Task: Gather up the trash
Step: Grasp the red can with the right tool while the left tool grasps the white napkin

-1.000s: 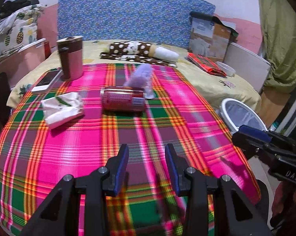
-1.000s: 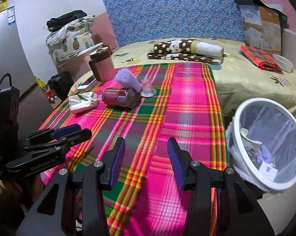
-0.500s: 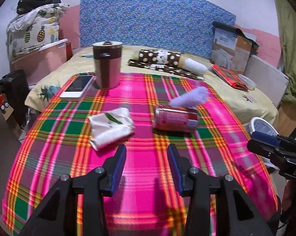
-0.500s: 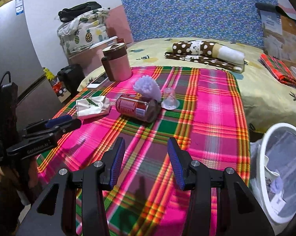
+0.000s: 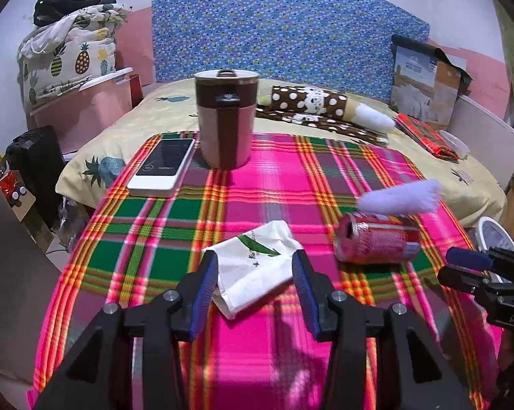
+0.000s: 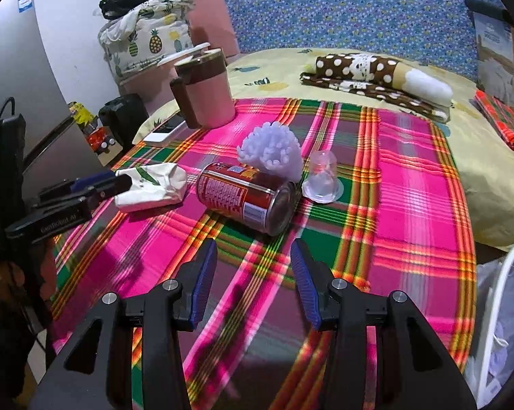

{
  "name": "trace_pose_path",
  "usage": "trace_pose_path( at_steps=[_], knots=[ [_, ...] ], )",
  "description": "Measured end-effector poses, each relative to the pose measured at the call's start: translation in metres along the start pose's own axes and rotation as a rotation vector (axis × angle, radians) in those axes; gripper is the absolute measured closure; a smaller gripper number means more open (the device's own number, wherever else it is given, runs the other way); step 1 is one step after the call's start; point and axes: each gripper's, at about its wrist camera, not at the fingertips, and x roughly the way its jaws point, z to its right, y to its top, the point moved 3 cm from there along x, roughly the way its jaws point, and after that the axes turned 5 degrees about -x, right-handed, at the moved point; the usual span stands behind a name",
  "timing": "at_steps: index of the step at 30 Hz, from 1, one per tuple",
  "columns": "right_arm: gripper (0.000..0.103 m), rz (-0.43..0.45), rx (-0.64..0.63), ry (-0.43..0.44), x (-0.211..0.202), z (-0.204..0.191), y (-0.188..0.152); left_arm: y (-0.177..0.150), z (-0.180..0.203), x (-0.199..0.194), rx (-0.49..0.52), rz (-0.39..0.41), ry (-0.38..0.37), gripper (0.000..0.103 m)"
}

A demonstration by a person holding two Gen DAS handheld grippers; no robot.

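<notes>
A crumpled white wrapper [image 5: 257, 266] with a green leaf print lies on the pink plaid cloth [image 5: 274, 177]. My left gripper [image 5: 255, 292] is open, its jaws on either side of the wrapper's near end. A red can [image 5: 376, 242] lies on its side to the right, with a lilac foam net [image 5: 398, 200] behind it. In the right wrist view the can [image 6: 246, 201] lies just beyond my open, empty right gripper [image 6: 253, 280], beside the foam net [image 6: 272, 152], a clear plastic cup [image 6: 321, 176] and the wrapper [image 6: 150, 186].
A pink and brown mug [image 5: 226, 116] and a white phone [image 5: 162, 167] stand at the back left of the cloth. A white bin [image 6: 503, 324] with a bag liner sits off the table's right edge. A bed with a dotted bundle [image 5: 325, 106] lies behind.
My left gripper has moved forward and left until its jaws straddle the wrapper. My right gripper has moved closer to the can, and the bin has slid to the right edge of its view.
</notes>
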Motion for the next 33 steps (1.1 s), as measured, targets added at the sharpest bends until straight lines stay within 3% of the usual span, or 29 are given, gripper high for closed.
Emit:
trace_pose_path(
  at_steps=[8,11,14,18,22,27,30,32,33],
  knots=[
    [0.056,-0.024,0.018,0.018,0.022,0.006,0.006,0.015,-0.018,0.009,-0.003,0.012,0.0,0.051],
    [0.056,-0.025,0.026,0.026,0.026,0.006,0.007,0.019,-0.024,0.009,-0.007,0.031,-0.003,0.045],
    [0.056,-0.038,0.035,0.048,0.032,0.004,0.008,0.02,-0.03,0.019,-0.015,0.008,0.0,0.044],
    [0.056,-0.034,0.006,0.113,0.028,-0.012,0.007,0.01,-0.021,0.03,0.025,-0.057,-0.056,0.044],
    [0.056,0.0,-0.051,0.184,0.016,-0.031,0.006,0.002,-0.009,0.022,0.072,-0.065,-0.126,0.044],
    [0.055,0.041,-0.105,0.11,0.006,-0.03,0.01,0.009,-0.012,0.015,0.077,-0.027,-0.089,0.044],
    [0.048,0.043,-0.113,0.092,0.01,-0.024,0.014,0.014,-0.015,0.018,0.096,-0.012,-0.061,0.044],
    [0.036,0.047,-0.122,0.086,0.014,-0.022,0.017,0.017,-0.015,0.021,0.117,-0.001,-0.037,0.044],
    [0.036,0.05,-0.129,0.088,0.016,-0.022,0.019,0.019,-0.015,0.023,0.127,0.002,-0.036,0.044]
  ],
)
